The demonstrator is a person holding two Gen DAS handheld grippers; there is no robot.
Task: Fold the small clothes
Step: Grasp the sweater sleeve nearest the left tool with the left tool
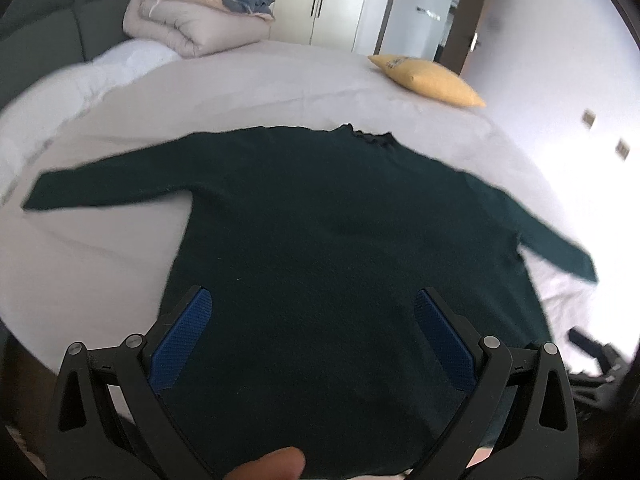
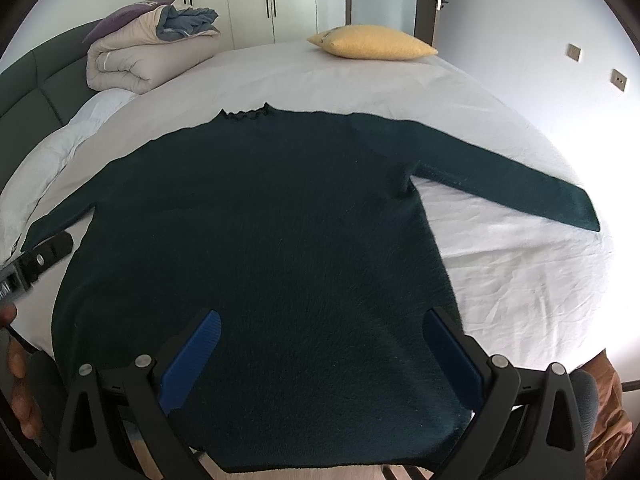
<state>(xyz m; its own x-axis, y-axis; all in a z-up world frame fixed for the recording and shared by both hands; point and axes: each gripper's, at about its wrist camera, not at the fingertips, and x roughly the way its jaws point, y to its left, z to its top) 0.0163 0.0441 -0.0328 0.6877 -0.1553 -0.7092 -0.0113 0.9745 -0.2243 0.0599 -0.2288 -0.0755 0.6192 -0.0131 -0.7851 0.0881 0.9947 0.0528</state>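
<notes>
A dark green long-sleeved sweater [image 1: 320,216] [image 2: 256,216] lies flat on the white bed sheet, sleeves spread to both sides, frilled collar at the far end and hem toward me. My left gripper [image 1: 312,300] hovers open over the sweater's lower body, blue pads wide apart with nothing between them. Over the lower body nearer the right side seam, my right gripper [image 2: 322,322] is likewise open. The other gripper's black tip [image 2: 44,256] shows at the left edge of the right wrist view, beside the left sleeve.
The white bed sheet [image 2: 500,248] extends around the sweater. A folded beige duvet [image 1: 192,20] [image 2: 148,56] sits at the far left by a dark headboard. A yellow pillow [image 1: 432,80] [image 2: 372,42] lies at the far edge. Wardrobe doors and a door stand behind.
</notes>
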